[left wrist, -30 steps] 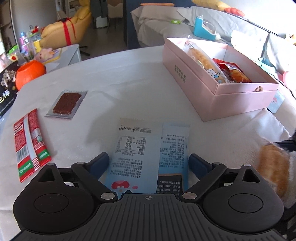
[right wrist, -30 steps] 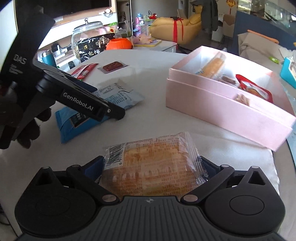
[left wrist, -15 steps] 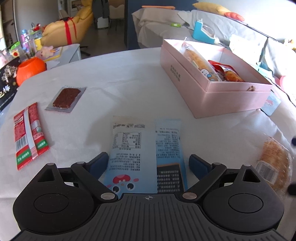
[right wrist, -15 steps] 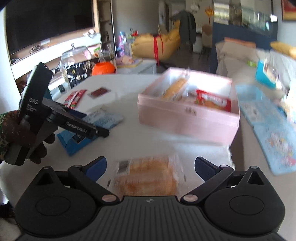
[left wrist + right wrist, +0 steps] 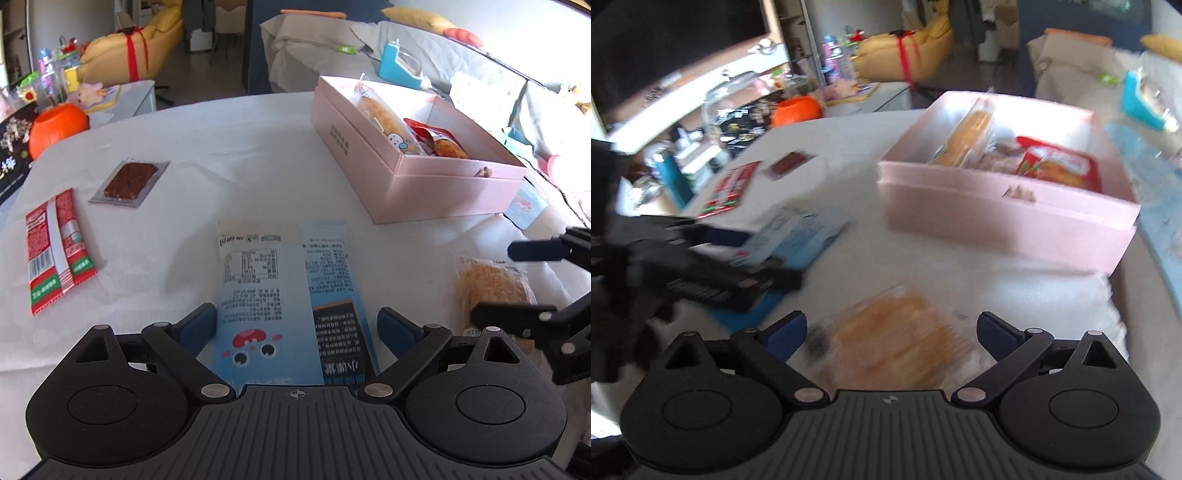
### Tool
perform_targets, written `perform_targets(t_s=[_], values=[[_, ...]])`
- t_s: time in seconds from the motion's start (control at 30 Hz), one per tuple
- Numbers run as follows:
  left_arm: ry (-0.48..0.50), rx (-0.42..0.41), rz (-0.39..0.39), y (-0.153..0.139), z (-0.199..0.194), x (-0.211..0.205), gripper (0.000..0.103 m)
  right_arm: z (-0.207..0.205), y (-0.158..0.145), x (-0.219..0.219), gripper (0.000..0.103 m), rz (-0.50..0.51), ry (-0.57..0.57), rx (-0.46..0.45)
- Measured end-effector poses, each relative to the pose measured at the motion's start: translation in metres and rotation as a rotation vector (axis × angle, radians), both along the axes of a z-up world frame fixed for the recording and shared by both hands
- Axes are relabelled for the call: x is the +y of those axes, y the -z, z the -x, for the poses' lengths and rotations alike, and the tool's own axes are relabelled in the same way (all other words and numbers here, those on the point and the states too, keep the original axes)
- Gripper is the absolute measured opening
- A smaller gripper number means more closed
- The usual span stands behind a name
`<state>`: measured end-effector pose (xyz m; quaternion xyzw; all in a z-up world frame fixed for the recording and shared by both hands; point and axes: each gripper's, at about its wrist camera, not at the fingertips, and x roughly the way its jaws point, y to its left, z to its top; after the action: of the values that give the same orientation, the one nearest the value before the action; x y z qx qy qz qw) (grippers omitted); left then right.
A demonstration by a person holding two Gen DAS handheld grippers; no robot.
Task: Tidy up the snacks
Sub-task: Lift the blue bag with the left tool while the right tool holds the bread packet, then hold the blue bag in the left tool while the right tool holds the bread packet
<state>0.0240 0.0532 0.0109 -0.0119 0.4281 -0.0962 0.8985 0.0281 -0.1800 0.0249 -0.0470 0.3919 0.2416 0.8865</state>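
A pink box (image 5: 436,188) on the white table holds a long bread roll (image 5: 384,118) and a red snack bag (image 5: 439,142); it also shows in the right wrist view (image 5: 1004,225). My left gripper (image 5: 297,326) is open, its fingers on either side of a light blue snack packet (image 5: 291,291). My right gripper (image 5: 892,330) is open over a clear-wrapped cake (image 5: 897,343), which lies on the table; the view is blurred. The cake (image 5: 491,288) and the right gripper (image 5: 517,280) also show at the right of the left wrist view.
A red and green packet (image 5: 55,247) and a brown bar in clear wrap (image 5: 129,181) lie at the left of the table. An orange pumpkin pot (image 5: 57,127) stands beyond the far left edge. A blue packet (image 5: 524,205) lies right of the box.
My right gripper has opened and let go of the cake, which now lies on the table, and it has swung about. My left gripper has stayed around the blue packet.
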Motion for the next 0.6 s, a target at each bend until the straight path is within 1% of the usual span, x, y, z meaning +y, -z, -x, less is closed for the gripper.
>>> perform_targets(t_s=[0.07, 0.13, 0.23, 0.33, 0.43, 0.5, 0.53, 0.6], values=[[-0.009, 0.007, 0.006, -0.001, -0.003, 0.0, 0.096, 0.006, -0.006, -0.005, 0.097, -0.011, -0.013, -0.031], [-0.018, 0.014, 0.007, -0.001, -0.011, -0.002, 0.096, 0.014, -0.012, -0.011, 0.097, -0.039, -0.026, -0.036], [-0.019, 0.012, -0.012, 0.0, -0.025, -0.008, 0.096, 0.027, -0.016, -0.017, 0.097, -0.027, -0.03, -0.038], [-0.019, 0.004, -0.032, 0.001, -0.033, -0.012, 0.096, 0.037, -0.017, -0.02, 0.097, -0.031, -0.031, -0.006], [-0.013, -0.003, -0.041, 0.002, -0.027, -0.013, 0.095, 0.043, -0.014, -0.021, 0.097, -0.048, -0.062, 0.05], [-0.006, -0.003, -0.046, 0.002, -0.02, -0.013, 0.095, 0.049, -0.011, -0.014, 0.097, -0.012, -0.109, 0.046], [-0.003, -0.002, -0.043, 0.001, -0.017, -0.012, 0.095, 0.053, -0.009, -0.01, 0.097, 0.042, -0.123, 0.02], [0.003, 0.003, -0.026, 0.0, -0.009, -0.01, 0.095, 0.057, -0.006, -0.005, 0.097, 0.157, -0.107, -0.044]])
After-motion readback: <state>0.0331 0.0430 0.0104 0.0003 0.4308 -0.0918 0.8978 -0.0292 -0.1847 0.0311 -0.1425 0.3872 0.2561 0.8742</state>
